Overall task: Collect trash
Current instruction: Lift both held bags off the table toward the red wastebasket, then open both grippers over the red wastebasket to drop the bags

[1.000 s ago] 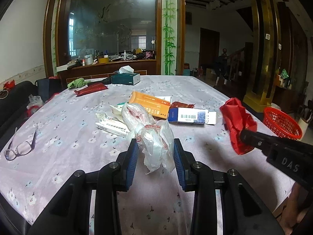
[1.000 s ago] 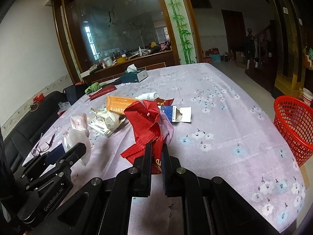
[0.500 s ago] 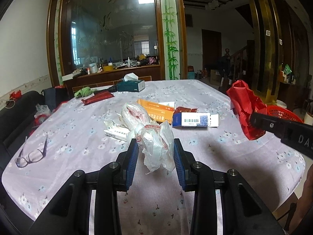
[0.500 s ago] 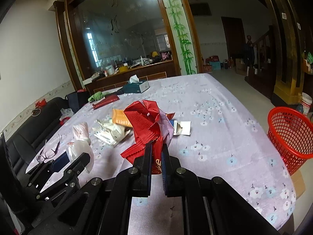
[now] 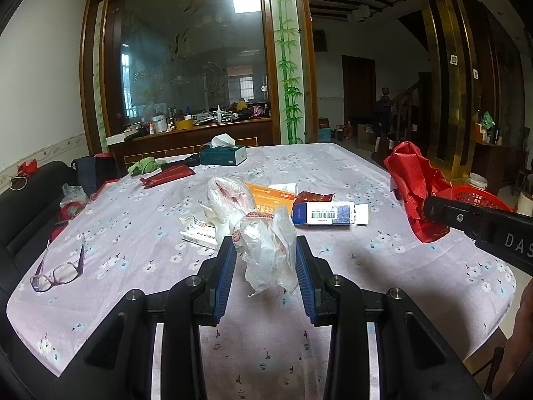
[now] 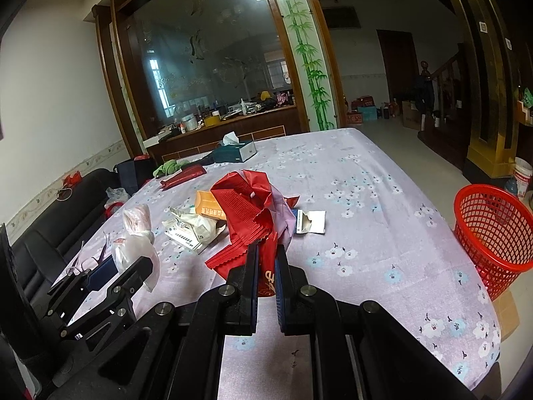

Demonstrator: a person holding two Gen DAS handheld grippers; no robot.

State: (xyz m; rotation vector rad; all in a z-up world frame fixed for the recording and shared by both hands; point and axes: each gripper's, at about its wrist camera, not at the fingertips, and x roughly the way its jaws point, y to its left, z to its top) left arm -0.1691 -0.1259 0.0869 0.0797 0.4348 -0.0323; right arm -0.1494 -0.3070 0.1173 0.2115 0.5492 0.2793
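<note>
My left gripper (image 5: 265,256) is shut on a crumpled clear plastic bag (image 5: 260,230), held above the table. In the right wrist view the same bag (image 6: 136,236) hangs at the left. My right gripper (image 6: 266,260) is shut on a crumpled red bag (image 6: 246,213); this red bag (image 5: 416,183) shows at the right of the left wrist view. On the tablecloth lie an orange box (image 5: 269,196), a blue and white box (image 5: 329,213), a white packet (image 5: 196,233) and a dark red wrapper (image 5: 313,196). A red mesh basket (image 6: 493,230) stands on the floor beyond the table's right edge.
Glasses (image 5: 58,271) lie near the left front of the table. A tissue box (image 5: 223,155), a green cloth (image 5: 146,165) and a red pouch (image 5: 168,175) sit at the far side. A black sofa (image 5: 30,206) runs along the left. A white bucket (image 6: 521,178) stands behind the basket.
Both grippers have risen and drawn back from the table with their bags still held. The table and the basket look lower and farther away.
</note>
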